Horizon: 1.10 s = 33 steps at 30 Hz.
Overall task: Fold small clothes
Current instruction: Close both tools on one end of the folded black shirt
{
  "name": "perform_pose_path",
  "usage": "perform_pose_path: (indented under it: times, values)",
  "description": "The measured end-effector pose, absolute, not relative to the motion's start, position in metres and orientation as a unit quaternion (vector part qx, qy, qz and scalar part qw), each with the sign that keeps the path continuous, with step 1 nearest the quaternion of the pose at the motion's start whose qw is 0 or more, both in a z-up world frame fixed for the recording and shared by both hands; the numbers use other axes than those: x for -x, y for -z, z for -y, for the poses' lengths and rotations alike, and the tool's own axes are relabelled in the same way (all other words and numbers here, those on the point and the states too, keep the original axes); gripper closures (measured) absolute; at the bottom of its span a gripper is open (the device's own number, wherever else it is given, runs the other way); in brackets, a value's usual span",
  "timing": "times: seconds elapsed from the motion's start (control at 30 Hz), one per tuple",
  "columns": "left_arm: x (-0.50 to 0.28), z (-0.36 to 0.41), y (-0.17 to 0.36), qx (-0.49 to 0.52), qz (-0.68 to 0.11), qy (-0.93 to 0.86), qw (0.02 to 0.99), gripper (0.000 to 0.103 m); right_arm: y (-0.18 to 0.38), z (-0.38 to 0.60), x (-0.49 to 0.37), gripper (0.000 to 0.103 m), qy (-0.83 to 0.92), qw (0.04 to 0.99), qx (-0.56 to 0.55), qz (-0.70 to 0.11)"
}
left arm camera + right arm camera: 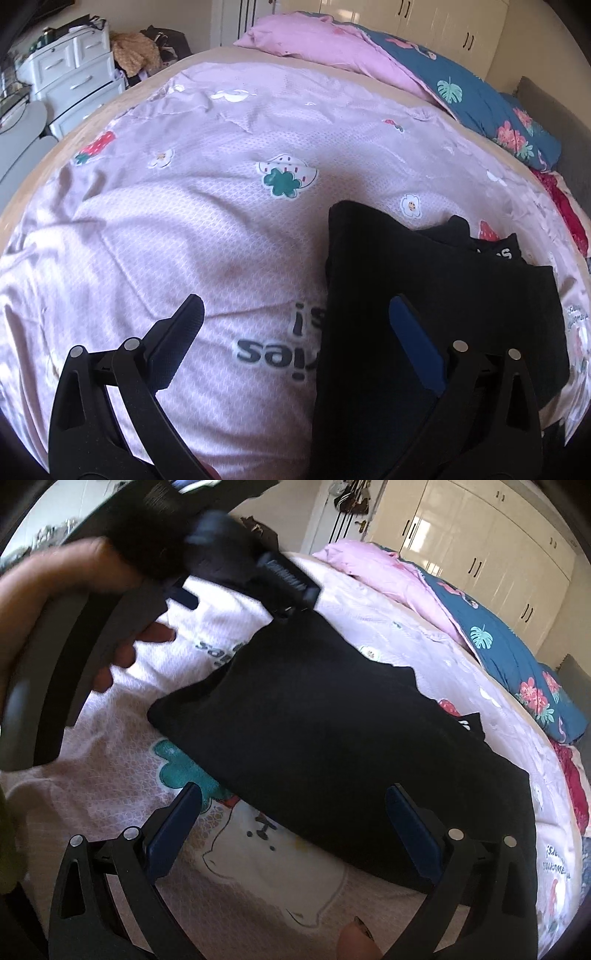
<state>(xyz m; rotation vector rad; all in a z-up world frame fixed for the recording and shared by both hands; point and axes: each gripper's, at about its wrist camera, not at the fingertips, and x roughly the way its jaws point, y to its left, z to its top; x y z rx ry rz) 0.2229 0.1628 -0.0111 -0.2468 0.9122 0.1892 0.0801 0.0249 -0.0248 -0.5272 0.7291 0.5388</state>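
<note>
A bed [44, 173] fills the room, spread with a lilac quilt [221, 229] printed with strawberries and clouds. A black garment [332, 738] lies folded flat on the quilt. Over its near edge, the right hand-held gripper [293, 823] hangs released, grasping nothing. The left hand-held gripper [295, 332] is likewise spread wide, one finger above the garment.
</note>
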Motion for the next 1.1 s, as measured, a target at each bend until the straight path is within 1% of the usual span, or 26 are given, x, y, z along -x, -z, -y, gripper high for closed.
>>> perform_pose_path:
  times: [0.27, 0.53, 0.7, 0.73, 0.77, 0.8, 0.83, 0.87, 0.9, 0.97, 1.0, 1.07, 1.1]
  values:
    - [-0.245, -0.175, 0.026, 0.128, -0.462, -0.089, 0.873, 0.009, 0.037, -0.04, -0.096, 0.004, -0.245, 0.862, 0.265, -0.357]
    - [-0.251, -0.179, 0.032, 0.133, -0.468, -0.083, 0.87, 0.009, 0.043, -0.06, -0.115, 0.004, -0.235, 0.861, 0.283, -0.351]
    - [-0.254, -0.184, 0.032, 0.147, -0.47, -0.075, 0.867, 0.009, 0.036, -0.062, -0.118, 0.006, -0.228, 0.875, 0.293, -0.312]
    - [-0.254, -0.185, 0.032, 0.153, -0.469, -0.071, 0.867, 0.009, 0.032, -0.059, -0.117, 0.01, -0.231, 0.879, 0.287, -0.303]
    - [-0.255, -0.186, 0.031, 0.158, -0.469, -0.068, 0.866, 0.009, 0.029, -0.056, -0.116, 0.018, -0.236, 0.881, 0.282, -0.299]
    - [-0.257, -0.187, 0.031, 0.166, -0.469, -0.063, 0.865, 0.009, 0.026, -0.052, -0.117, 0.021, -0.243, 0.882, 0.273, -0.297]
    - [-0.258, -0.188, 0.031, 0.173, -0.469, -0.059, 0.864, 0.009, 0.022, -0.047, -0.115, 0.027, -0.252, 0.884, 0.262, -0.293]
    - [-0.259, -0.187, 0.031, 0.178, -0.469, -0.055, 0.863, 0.009, 0.019, -0.044, -0.113, 0.038, -0.257, 0.886, 0.256, -0.288]
    - [-0.261, -0.187, 0.032, 0.187, -0.47, -0.046, 0.861, 0.009, 0.017, -0.041, -0.112, 0.044, -0.263, 0.887, 0.254, -0.283]
    - [-0.264, -0.184, 0.034, 0.198, -0.475, -0.031, 0.857, 0.009, 0.013, -0.035, -0.111, 0.065, -0.279, 0.885, 0.244, -0.282]
    - [-0.265, -0.182, 0.036, 0.203, -0.477, -0.023, 0.855, 0.009, 0.012, -0.033, -0.111, 0.069, -0.286, 0.884, 0.238, -0.284]
    - [-0.267, -0.179, 0.039, 0.21, -0.482, -0.015, 0.851, 0.009, 0.009, -0.029, -0.111, 0.083, -0.295, 0.884, 0.225, -0.286]
    - [-0.268, -0.176, 0.041, 0.21, -0.483, -0.013, 0.85, 0.009, 0.007, -0.026, -0.111, 0.086, -0.298, 0.884, 0.22, -0.284]
